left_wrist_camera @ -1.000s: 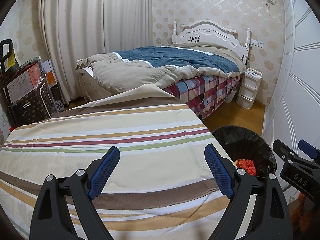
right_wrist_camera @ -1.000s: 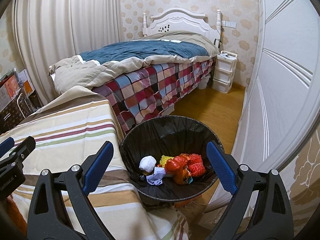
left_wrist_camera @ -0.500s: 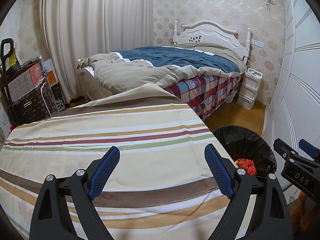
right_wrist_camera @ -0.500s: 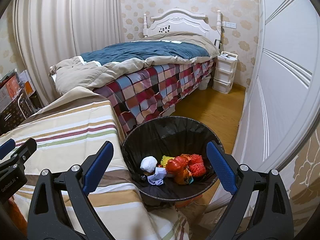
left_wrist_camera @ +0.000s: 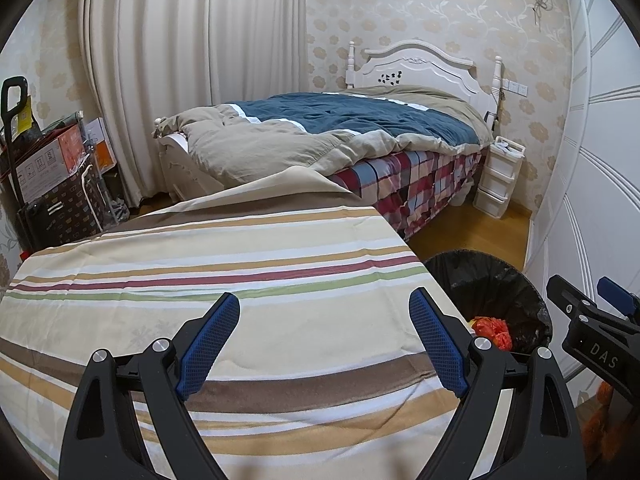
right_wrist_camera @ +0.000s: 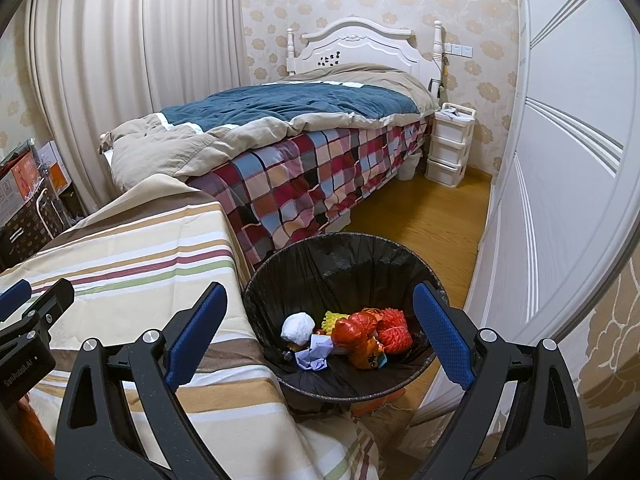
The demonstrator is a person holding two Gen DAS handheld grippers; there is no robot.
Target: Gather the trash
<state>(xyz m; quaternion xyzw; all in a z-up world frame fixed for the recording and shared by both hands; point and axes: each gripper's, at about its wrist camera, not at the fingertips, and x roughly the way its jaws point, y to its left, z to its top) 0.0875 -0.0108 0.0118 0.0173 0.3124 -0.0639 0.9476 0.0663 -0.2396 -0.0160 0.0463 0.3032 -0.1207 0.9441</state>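
Black plastic lines the trash bin (right_wrist_camera: 344, 264), which stands on the wooden floor (right_wrist_camera: 432, 216) just beside the right edge of the striped tablecloth (left_wrist_camera: 224, 264). Inside it lie a white crumpled ball (right_wrist_camera: 298, 328), a pale lilac scrap of paper (right_wrist_camera: 316, 354), a yellow bit (right_wrist_camera: 330, 318), an orange-red wrapper (right_wrist_camera: 356, 332) and a red netted wad (right_wrist_camera: 394, 330), all heaped together at the near side of the bin's bottom.

Over the bin hangs the right gripper (right_wrist_camera: 320, 332), its blue-padded jaws spread wide apart with nothing between them. The left gripper (left_wrist_camera: 324, 340) is over the striped cloth to the left, its jaws likewise wide apart and empty; no trash shows on the cloth under it. Each gripper's tip shows at the edge of the other's view.

Farther off, a bed (right_wrist_camera: 304, 112) with a blue and beige quilt and a checked sheet fills the middle of the room, its white headboard (right_wrist_camera: 356, 40) against flowered wallpaper. A small white drawer unit (right_wrist_camera: 450, 148) stands at the bed's far right, near a white panelled wardrobe (right_wrist_camera: 560, 160). Cream curtains (left_wrist_camera: 192, 40) hang at the far left, with boxes (left_wrist_camera: 44, 160) stacked near them.
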